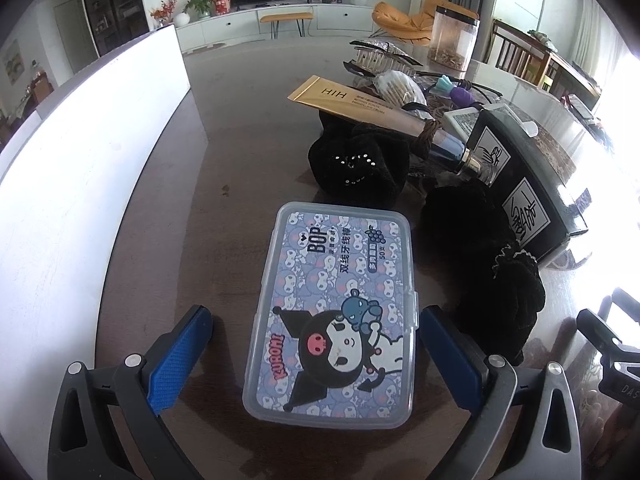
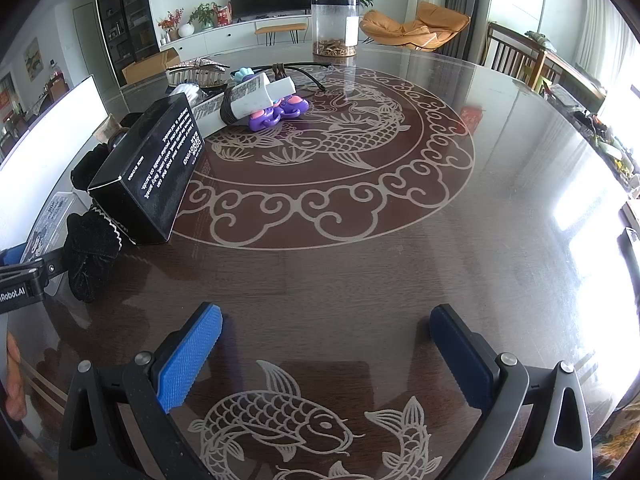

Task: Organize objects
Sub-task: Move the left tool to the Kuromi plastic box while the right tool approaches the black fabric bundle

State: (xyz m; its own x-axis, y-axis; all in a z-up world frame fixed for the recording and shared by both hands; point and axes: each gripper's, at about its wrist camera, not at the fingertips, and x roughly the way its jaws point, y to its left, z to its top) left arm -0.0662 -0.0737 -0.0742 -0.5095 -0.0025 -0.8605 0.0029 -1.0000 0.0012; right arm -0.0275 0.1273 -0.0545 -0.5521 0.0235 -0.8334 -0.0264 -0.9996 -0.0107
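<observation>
Left tool [image 1: 316,344] spread wide, straddling the near end of the floss-pick case [image 1: 330,316]; right pad just beside the case's edge, left pad well apart from it. Case lying flat on the counter [image 1: 240,128], lid up, just in front of the black scrunchies [image 1: 360,168]. Gold tube [image 1: 360,108] tilted across the pile behind. Black box [image 2: 148,176] propped at a slant. Right tool [image 2: 326,356] gaping open above bare counter, gripping nothing.

Clear cartoon-printed plastic box [image 1: 332,316] lies flat, lid closed, beside black scrunchies [image 1: 500,276]
</observation>
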